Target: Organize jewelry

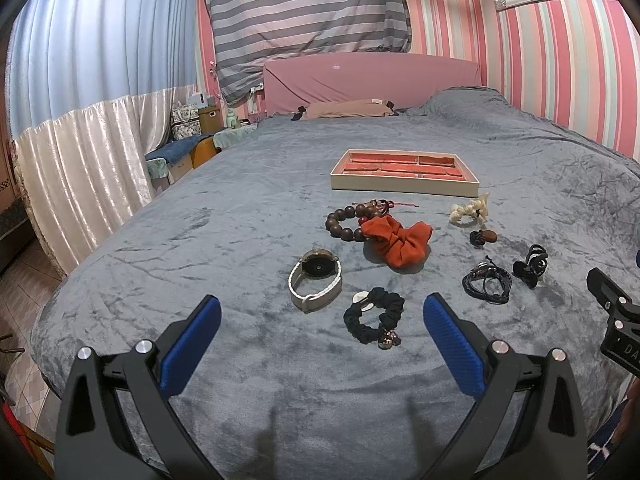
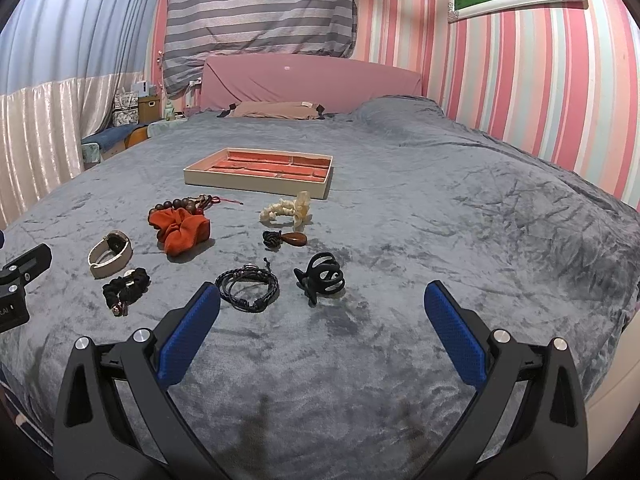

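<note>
A cream tray with red compartments (image 1: 404, 186) (image 2: 256, 180) lies on the grey bed. In front of it lie a brown bead bracelet (image 1: 346, 222), an orange scrunchie (image 1: 398, 240) (image 2: 180, 230), a white-strap watch (image 1: 316, 282) (image 2: 110, 254), a black scrunchie (image 1: 374, 316) (image 2: 126, 290), a cream hair tie (image 1: 470, 210) (image 2: 286, 208), a brown pendant (image 1: 484, 237) (image 2: 286, 239), a black cord bracelet (image 1: 488, 284) (image 2: 248, 286) and a black claw clip (image 1: 530, 266) (image 2: 322, 276). My left gripper (image 1: 322, 312) is open and empty, just short of the watch and black scrunchie. My right gripper (image 2: 322, 298) is open and empty, near the claw clip.
The grey blanket (image 2: 460, 240) covers the bed. A pink headboard (image 1: 372, 78) and a pillow (image 1: 346, 109) are at the far end. A curtain (image 1: 92, 168) and boxes (image 1: 196, 120) stand left of the bed. The striped wall (image 2: 520, 80) is on the right.
</note>
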